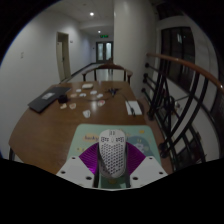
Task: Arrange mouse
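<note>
A white perforated mouse (112,150) stands between my gripper's (112,160) two fingers, its nose pointing away from me. Both purple pads (93,160) press against its sides, so the gripper is shut on it. The mouse is held above a pale green mouse mat (100,135) that lies on the near end of the long brown table (60,115). The mouse's underside and the fingertips are hidden behind its body.
Farther along the table lie a dark laptop or tablet (43,101), several small white items (90,92) and a dark object (133,102). Chairs (105,70) stand at the far end. A railing (180,95) runs along the right side.
</note>
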`<state>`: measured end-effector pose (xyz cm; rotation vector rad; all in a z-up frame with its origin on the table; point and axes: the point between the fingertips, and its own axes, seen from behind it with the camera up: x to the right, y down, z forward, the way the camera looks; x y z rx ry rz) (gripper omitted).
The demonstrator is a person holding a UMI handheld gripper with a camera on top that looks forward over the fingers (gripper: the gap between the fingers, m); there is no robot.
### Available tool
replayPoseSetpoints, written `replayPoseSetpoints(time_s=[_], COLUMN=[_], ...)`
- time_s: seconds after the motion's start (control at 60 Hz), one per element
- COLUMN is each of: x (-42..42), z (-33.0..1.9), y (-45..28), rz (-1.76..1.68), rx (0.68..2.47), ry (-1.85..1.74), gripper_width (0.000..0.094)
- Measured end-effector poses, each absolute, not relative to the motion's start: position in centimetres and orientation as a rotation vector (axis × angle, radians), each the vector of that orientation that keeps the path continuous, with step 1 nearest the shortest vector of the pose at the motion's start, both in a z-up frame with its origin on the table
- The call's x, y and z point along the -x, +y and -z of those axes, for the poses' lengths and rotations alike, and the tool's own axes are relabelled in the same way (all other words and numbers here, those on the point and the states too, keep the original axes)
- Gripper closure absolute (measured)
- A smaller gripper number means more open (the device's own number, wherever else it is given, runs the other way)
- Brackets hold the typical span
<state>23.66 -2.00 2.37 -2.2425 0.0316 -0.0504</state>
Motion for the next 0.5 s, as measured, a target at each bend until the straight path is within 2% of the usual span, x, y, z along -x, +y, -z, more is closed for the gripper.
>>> replayPoseSetpoints(time_s=[0.067, 0.15, 0.183, 0.267, 0.333, 0.383, 0.5], x=[-23.7, -23.7, -23.8, -23.6, -23.8, -24.0, -25.2], z=[0.1, 1.4, 1.3, 1.4, 0.8, -0.3, -3.0], y=[-2.6, -2.4, -2.5, -2.3, -2.9, -4.0, -8.2], rz=[0.030, 0.011, 0.007, -0.037, -0.072, -0.092, -0.122], rx=[2.289, 2.299, 2.297, 2.301, 2.301, 2.282, 2.250], ry=[0.041, 0.046, 0.049, 0.063, 0.089, 0.061, 0.009], gripper_width=[0.0586, 0.0574, 0.0510, 0.0424, 0.0264, 0.0049, 0.0083])
